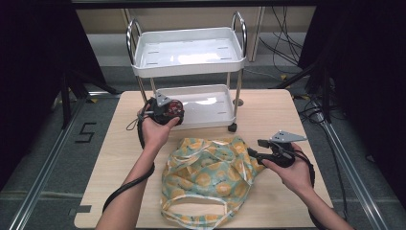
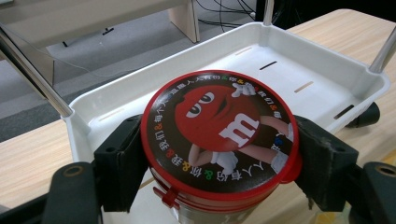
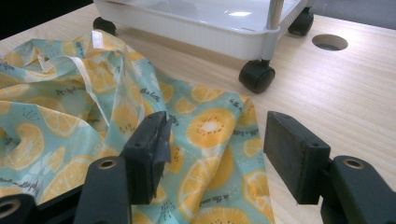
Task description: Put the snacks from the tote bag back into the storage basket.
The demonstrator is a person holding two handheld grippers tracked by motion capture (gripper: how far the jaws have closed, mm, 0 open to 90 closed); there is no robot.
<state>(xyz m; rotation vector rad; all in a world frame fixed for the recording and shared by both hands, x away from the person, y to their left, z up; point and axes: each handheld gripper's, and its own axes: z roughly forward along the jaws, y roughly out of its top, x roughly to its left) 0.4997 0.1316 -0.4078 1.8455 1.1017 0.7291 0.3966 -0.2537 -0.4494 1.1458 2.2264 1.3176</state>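
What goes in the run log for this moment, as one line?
left gripper: shut on candy tin, over cart's lower tray | right gripper: open above fruit-print bag | bag flat on table

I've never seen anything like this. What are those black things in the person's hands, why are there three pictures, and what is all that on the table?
A person holds a two-jaw clamp, called a gripper, in each hand. One picture comes from a camera fixed above the table; the other two come from small cameras riding on each gripper, looking along its black jaws.

On the wooden table stands a small white cart with two trays, and in front of it lies a cloth bag printed with orange slices.

The left gripper is shut on a round tin with a red cartoon lid, held over the corner of the cart's lower tray. The right gripper is open, its jaws just above the edge of the bag, holding nothing.
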